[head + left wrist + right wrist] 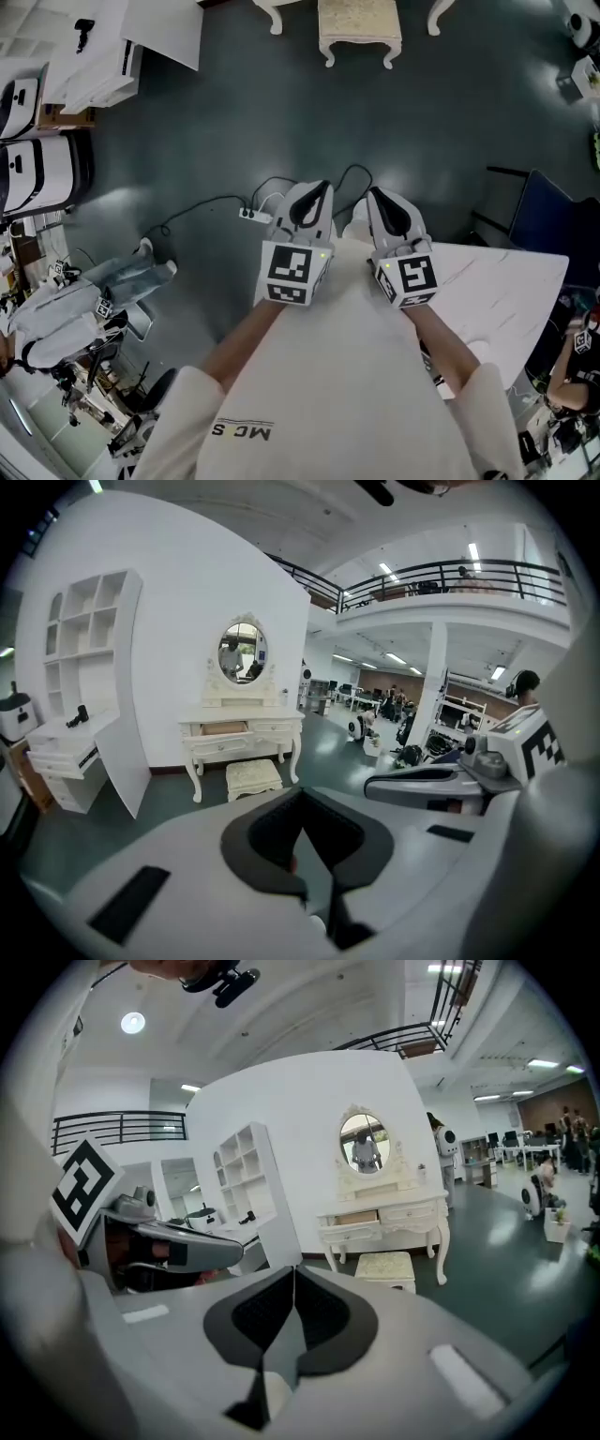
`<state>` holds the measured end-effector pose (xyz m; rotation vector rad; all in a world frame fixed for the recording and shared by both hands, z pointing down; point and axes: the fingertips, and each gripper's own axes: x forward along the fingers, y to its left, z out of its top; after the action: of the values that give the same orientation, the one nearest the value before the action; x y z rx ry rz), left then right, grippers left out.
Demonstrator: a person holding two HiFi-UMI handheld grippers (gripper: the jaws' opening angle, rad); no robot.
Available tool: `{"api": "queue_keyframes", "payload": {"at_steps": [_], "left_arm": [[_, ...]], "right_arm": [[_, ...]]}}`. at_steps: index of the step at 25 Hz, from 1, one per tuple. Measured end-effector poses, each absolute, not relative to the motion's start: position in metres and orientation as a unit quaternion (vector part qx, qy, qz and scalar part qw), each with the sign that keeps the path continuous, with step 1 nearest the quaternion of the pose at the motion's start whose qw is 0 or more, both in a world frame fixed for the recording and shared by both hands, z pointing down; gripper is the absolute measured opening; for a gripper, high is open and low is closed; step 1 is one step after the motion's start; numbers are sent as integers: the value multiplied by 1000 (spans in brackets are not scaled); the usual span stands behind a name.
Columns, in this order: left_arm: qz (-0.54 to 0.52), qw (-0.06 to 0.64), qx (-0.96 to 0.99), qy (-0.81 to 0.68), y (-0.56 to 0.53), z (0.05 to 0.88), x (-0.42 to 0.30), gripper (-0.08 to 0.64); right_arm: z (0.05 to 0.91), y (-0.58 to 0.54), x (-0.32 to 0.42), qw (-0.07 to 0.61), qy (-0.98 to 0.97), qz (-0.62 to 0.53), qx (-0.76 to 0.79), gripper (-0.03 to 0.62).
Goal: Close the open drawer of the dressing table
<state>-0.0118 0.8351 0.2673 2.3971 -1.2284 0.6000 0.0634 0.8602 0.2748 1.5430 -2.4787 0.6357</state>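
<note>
The white dressing table (242, 726) with an oval mirror (243, 652) stands against the far wall, several steps away. Its top left drawer (223, 729) is pulled out. A cushioned stool (253, 777) sits in front of it. The right gripper view shows the same table (389, 1215), its drawer (354, 1218) out, and the stool (386, 1267). In the head view only the stool (359, 28) and a table leg (272, 14) show at the top edge. My left gripper (319, 187) and right gripper (375, 194) are held side by side, both shut and empty, far from the table.
A white shelf unit (80, 696) stands left of the dressing table. A power strip with cables (255, 216) lies on the dark floor just ahead of the grippers. A white marble-patterned table (506, 291) and a blue chair (553, 220) are at my right, equipment at my left.
</note>
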Motion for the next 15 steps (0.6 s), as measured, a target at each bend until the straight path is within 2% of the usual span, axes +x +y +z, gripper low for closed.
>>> {"api": "queue_keyframes", "payload": {"at_steps": [3,9,15], "left_arm": [[217,192,846,-447,827,267,-16,9],[209,200,845,-450,789,278,-21,9],[194,220,845,-447,707,278,-51,9]], "right_arm": [[276,855,65,74,-829,213,511,0],[288,819,50,111,-838,211,492,0],[292,747,19,128,-839,213,484,0]]}}
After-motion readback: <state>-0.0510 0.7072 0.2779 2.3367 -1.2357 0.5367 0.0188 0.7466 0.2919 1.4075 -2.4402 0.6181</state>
